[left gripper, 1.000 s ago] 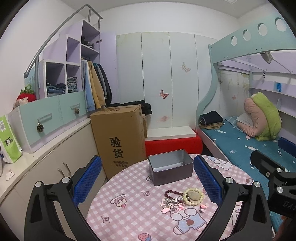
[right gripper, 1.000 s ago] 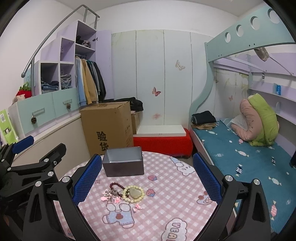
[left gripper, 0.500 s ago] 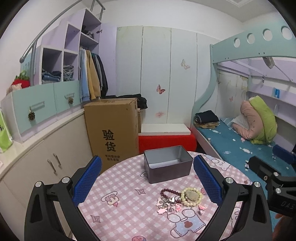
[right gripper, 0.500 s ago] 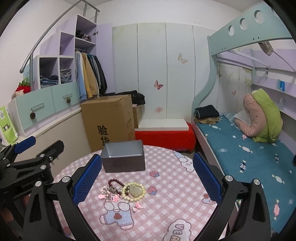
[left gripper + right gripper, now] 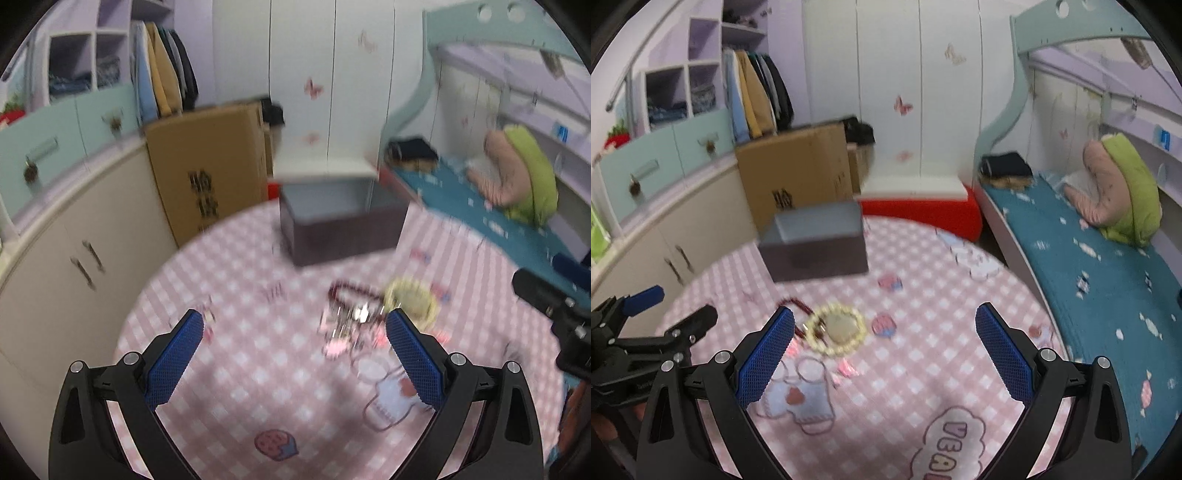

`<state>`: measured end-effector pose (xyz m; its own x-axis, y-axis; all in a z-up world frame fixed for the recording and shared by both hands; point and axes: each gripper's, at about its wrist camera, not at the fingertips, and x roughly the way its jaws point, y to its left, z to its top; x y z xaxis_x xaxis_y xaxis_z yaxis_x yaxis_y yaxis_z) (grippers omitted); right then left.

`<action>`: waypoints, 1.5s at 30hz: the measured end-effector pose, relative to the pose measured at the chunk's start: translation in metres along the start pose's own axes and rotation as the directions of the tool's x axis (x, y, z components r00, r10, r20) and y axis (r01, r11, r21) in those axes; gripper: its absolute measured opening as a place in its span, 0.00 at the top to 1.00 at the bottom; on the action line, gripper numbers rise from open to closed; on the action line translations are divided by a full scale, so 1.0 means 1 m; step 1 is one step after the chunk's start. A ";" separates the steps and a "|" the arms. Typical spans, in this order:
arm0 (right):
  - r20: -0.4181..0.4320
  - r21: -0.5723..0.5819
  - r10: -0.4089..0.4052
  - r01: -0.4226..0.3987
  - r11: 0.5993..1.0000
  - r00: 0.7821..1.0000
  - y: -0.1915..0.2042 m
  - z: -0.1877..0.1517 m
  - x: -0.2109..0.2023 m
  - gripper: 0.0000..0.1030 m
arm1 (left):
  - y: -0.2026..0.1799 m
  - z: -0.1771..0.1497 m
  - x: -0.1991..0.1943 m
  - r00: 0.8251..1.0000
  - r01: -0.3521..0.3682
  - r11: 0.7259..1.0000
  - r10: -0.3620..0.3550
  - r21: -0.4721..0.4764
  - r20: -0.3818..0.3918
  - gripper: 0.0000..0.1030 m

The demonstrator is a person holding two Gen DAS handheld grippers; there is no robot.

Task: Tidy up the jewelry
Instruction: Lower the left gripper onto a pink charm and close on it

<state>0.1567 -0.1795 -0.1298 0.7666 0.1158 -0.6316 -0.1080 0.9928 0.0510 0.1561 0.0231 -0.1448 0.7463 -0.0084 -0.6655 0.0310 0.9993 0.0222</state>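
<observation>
A grey open metal box point(image 5: 340, 221) point(image 5: 816, 242) stands at the far side of a round table with a pink checked cloth point(image 5: 258, 369) point(image 5: 923, 350). In front of it lies a small pile of jewelry: a cream bead bracelet point(image 5: 410, 299) point(image 5: 836, 330), a dark red bead bracelet point(image 5: 351, 291) point(image 5: 798, 306) and small pink and silver pieces point(image 5: 343, 332). My left gripper point(image 5: 293, 360) is open above the table, the jewelry by its right finger. My right gripper point(image 5: 884, 360) is open, the cream bracelet by its left finger. Both views are blurred.
A cardboard box point(image 5: 207, 162) and a red bench point(image 5: 923, 214) stand behind the table. Cabinets point(image 5: 74, 240) run along the left. A bed with blue bedding point(image 5: 1089, 277) runs along the right. The right gripper shows at the left view's right edge point(image 5: 554, 306).
Both grippers have moved forward and down toward the table. The jewelry and box now look larger and nearer. The jaws remain open.
</observation>
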 end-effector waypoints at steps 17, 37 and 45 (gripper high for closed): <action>-0.172 0.002 0.025 -0.025 1.000 0.985 -0.002 -0.032 0.062 0.07 | -0.004 -0.022 0.066 0.980 0.028 0.999 -0.023 0.024 -0.197 0.15; -0.201 -0.069 0.082 -0.097 0.993 0.976 0.023 -0.037 0.076 0.07 | -0.003 -0.019 0.066 0.976 0.129 0.990 -0.115 0.063 -0.186 0.87; -0.236 -0.086 0.071 -0.093 0.992 0.969 0.030 -0.037 0.083 0.51 | 0.014 -0.024 0.044 0.965 0.197 0.980 -0.194 0.000 -0.174 0.87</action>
<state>0.1938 -0.1407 -0.2096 0.5861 0.1757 -0.7909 -0.2331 0.9715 0.0430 0.1741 0.0373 -0.1916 0.5989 -0.1953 -0.7767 0.1776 0.9780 -0.1090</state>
